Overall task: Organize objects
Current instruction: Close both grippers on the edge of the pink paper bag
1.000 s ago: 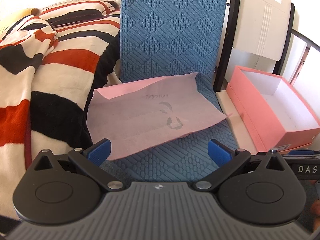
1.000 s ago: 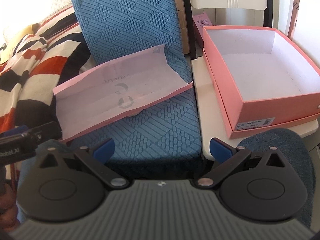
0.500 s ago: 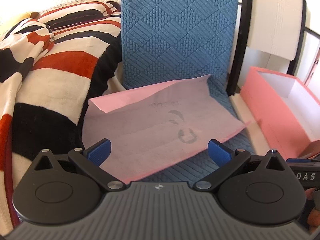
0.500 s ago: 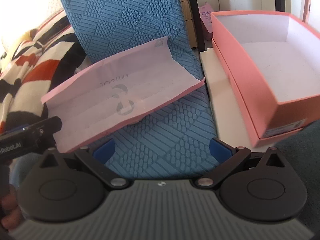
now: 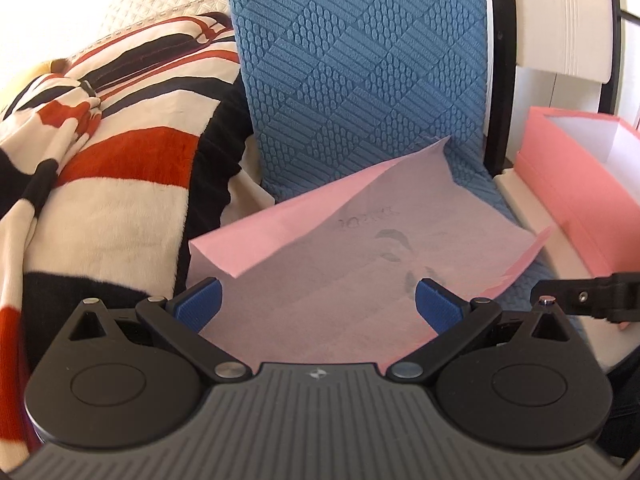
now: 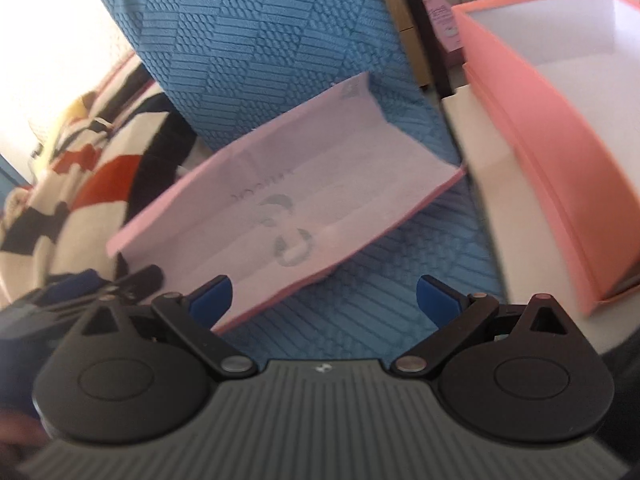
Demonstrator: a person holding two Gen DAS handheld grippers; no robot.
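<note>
Blue-covered chair seat [image 5: 472, 176], item one: pink paper sheet [image 5: 360, 264] lying creased, light, limp, tear-prone, so you should nip its near edge; left gripper [image 5: 318, 300] and right gripper [image 6: 324, 296] both spread wide, empty; pink box [image 6: 560, 152] beside.

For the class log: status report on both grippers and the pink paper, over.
Left gripper open, over paper. Right gripper open, empty, near paper's edge. Paper lies loose on blue cushion; pink box open alongside. Nothing in the way.
</note>
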